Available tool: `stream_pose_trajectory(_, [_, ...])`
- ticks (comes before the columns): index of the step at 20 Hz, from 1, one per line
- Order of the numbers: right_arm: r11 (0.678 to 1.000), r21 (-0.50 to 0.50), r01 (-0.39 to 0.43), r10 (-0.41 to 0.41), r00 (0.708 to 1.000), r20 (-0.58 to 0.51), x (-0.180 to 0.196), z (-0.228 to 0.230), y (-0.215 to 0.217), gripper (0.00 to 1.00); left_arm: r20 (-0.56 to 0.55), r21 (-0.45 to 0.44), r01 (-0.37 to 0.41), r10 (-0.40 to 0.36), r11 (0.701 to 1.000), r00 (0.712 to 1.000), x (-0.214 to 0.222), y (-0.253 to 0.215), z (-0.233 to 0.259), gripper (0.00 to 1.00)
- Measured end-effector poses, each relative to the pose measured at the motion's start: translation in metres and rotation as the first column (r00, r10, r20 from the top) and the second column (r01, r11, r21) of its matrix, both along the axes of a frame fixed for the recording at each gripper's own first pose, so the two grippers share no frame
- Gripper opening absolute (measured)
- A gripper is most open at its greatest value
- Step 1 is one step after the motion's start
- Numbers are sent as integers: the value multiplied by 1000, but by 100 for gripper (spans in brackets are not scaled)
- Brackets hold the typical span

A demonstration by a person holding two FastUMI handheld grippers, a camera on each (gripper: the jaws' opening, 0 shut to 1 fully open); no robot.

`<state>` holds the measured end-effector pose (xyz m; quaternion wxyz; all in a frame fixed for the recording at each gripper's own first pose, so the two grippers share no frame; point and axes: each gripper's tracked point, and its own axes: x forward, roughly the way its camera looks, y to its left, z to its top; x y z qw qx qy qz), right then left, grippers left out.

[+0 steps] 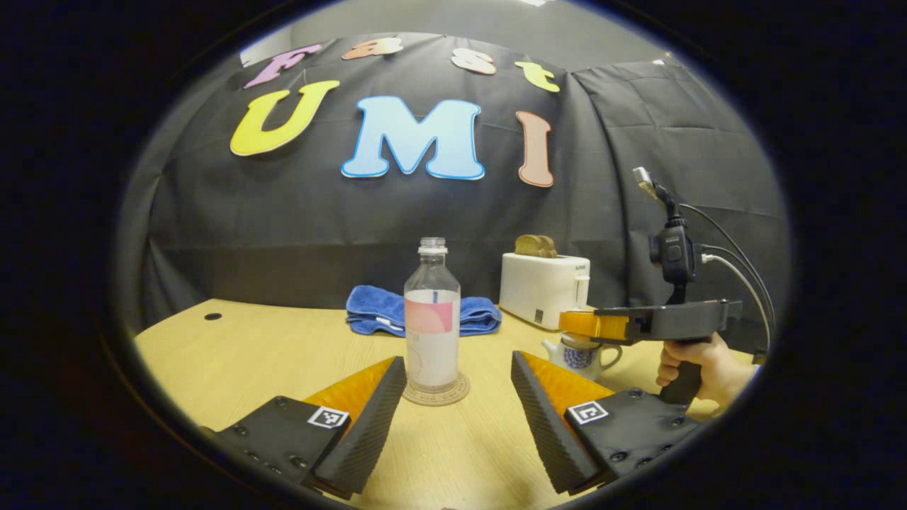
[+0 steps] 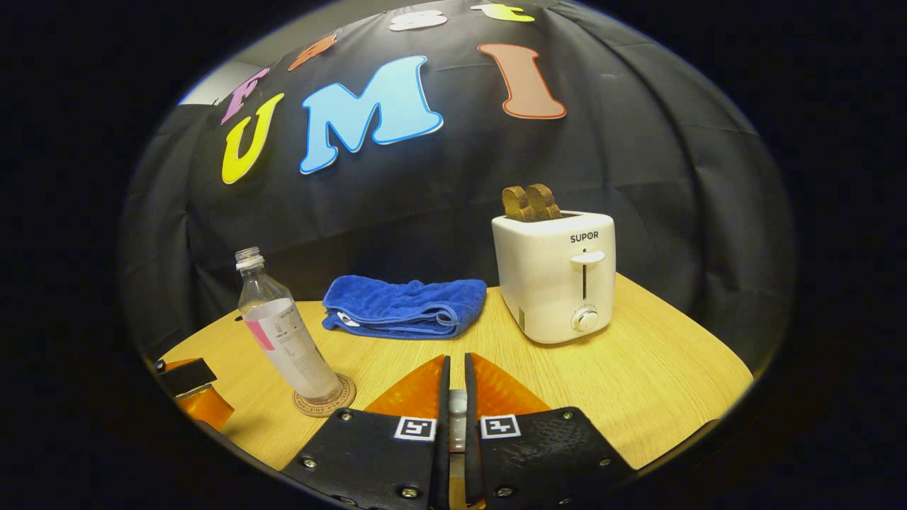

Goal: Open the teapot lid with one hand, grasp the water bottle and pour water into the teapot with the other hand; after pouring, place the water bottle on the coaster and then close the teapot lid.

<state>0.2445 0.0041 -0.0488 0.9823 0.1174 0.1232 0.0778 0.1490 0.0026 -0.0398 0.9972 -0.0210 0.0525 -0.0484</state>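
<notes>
- Wooden table (image 1: 248,354) carries everything; black cloth wall behind it.
- Clear water bottle (image 1: 431,319) stands upright on the round coaster (image 1: 436,392), cap off, pink-and-white label round the middle; also seen at (image 2: 283,333) on the coaster (image 2: 324,398).
- My left gripper (image 1: 459,407) is spread wide, fingers either side of the bottle but not touching it; bottle sits just beyond the tips, centred in the gap.
- Nothing held in the left gripper.
- My right gripper (image 2: 454,386) has its fingers drawn close together, a small pale thing pinched in the slit between them; I cannot tell for sure what it is.
- In the left gripper view the right gripper (image 1: 595,324) shows to the right, held level by a hand (image 1: 698,368) on its grip, cables running off the top.
- White teapot with blue pattern (image 1: 582,354) sits right of the bottle, directly under the right gripper's fingers; its top is hidden by them, so I cannot tell if the lid is seated.
- Blue towel (image 1: 421,312), folded, lies far side of the table behind the bottle; also at (image 2: 405,306).
- White toaster (image 1: 544,289) stands far right with toast slices (image 1: 536,246) poking out; seen closer at (image 2: 555,276), toast at (image 2: 530,202).
- Left gripper's tip appears at the left edge of the right gripper view (image 2: 193,389), near the coaster.
</notes>
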Motion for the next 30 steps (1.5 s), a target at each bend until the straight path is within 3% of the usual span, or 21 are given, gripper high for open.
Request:
stream_pose_trajectory(4, [1000,6,-7,7,1000,-2,0,-1,0,9,6,1,4,-4,1000,1000,-1,0,2,100])
stream_pose_trajectory(12, [1000,-8,-16,16,1000,0,-5,0,2,18,2,7,-6,6,1000,1000,0,3,0,100])
stream_pose_trajectory(14, [1000,-8,-12,12,1000,26,-14,9,3,37,5,17,-12,12,1000,1000,0,5,0,100])
stream_pose_trajectory(15, [1000,-10,-1,1,999,42,-21,17,1,55,8,18,-13,13,1000,1000,-1,5,2,100])
stream_pose_trajectory(17, [999,-17,27,-25,997,78,-35,24,-2,80,16,15,-8,8,1000,1000,-4,2,5,100])
stream_pose_trajectory(19, [998,-25,59,-55,991,119,-56,35,-6,90,30,16,-3,2,1000,1000,-6,-2,11,100])
stream_pose_trajectory(25, [989,-41,144,-133,969,207,-126,61,-30,93,58,21,0,-1,1000,998,-33,-16,19,100])
stream_pose_trajectory(30, [978,-45,203,-189,959,213,-169,47,-42,93,71,65,-21,17,998,997,-67,-23,17,100])
